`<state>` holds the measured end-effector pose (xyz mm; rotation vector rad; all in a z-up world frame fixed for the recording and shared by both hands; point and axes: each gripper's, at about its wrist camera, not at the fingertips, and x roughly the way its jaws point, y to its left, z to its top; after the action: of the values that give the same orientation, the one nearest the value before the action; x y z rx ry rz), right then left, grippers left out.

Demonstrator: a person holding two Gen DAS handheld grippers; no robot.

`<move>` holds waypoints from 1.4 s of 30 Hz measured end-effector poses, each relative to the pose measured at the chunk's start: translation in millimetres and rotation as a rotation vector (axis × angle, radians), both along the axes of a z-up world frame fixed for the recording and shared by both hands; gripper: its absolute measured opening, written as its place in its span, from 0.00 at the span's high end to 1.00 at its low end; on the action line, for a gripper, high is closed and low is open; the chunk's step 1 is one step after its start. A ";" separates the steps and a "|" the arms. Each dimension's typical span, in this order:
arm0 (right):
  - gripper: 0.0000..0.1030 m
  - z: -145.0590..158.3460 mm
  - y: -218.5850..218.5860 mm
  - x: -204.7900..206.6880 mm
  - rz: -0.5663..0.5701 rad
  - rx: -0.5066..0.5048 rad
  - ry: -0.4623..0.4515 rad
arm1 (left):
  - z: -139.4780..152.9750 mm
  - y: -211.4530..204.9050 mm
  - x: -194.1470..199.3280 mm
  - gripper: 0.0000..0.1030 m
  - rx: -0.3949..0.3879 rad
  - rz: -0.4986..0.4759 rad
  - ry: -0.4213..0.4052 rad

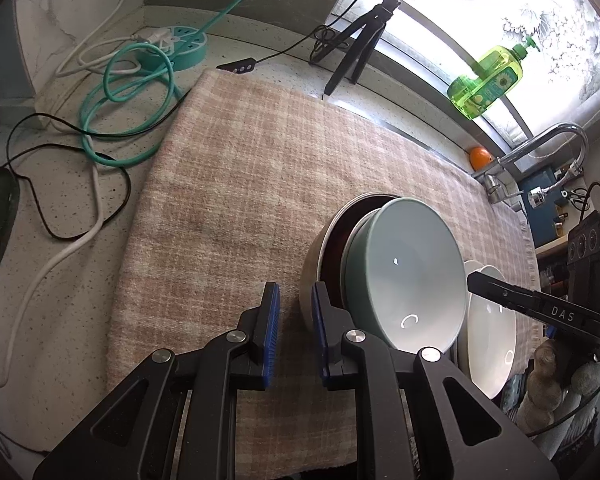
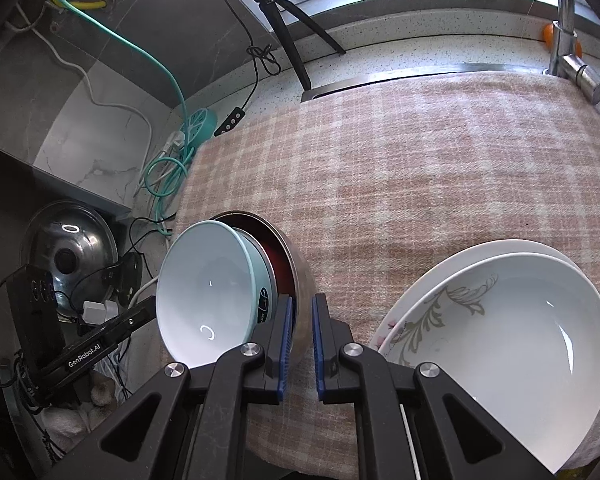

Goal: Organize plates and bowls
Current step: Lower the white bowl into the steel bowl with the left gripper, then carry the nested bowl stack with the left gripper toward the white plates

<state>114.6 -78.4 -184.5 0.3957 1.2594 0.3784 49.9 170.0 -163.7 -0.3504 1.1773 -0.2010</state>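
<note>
A pale green bowl [image 1: 404, 276] sits nested in a dark red dish inside a steel bowl [image 1: 314, 276] on the plaid cloth [image 1: 240, 184]. White plates [image 1: 490, 336] are stacked to its right. My left gripper [image 1: 296, 320] is open and empty, its right finger beside the steel bowl's wall. In the right wrist view the green bowl [image 2: 212, 300] and steel bowl [image 2: 300, 276] lie left of the stacked white plates [image 2: 500, 332], the top one with a floral print. My right gripper [image 2: 300, 340] is open a little and empty, between stack and plates.
Teal and white cables [image 1: 128, 92] and a power strip [image 1: 176, 46] lie left of the cloth. A tripod [image 1: 360, 40], green soap bottle [image 1: 488, 80], orange [image 1: 480, 157] and faucet [image 1: 540, 148] line the back. A steel pot lid [image 2: 70, 256] sits at left.
</note>
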 end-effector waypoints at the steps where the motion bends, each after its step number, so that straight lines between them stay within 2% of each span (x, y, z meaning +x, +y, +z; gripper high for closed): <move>1: 0.91 -1.8 1.7 0.4 0.004 -0.002 0.004 | 0.2 0.1 0.7 0.86 -0.003 -0.002 0.000; 16: 0.90 -13.4 13.0 6.4 0.033 -0.035 0.019 | -1.7 -10.2 8.0 0.87 0.037 -0.059 0.011; 25: 0.90 -13.3 16.8 7.9 0.043 -0.063 0.024 | -9.8 -16.2 11.9 0.92 0.033 -0.084 0.031; 42: 0.92 -15.6 22.5 10.1 0.052 -0.103 0.020 | -14.0 -14.4 14.2 0.92 0.018 -0.093 0.040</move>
<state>124.7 -55.9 -200.1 0.2796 1.3052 0.3530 64.2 155.6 -177.7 -0.2846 1.2352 -0.2653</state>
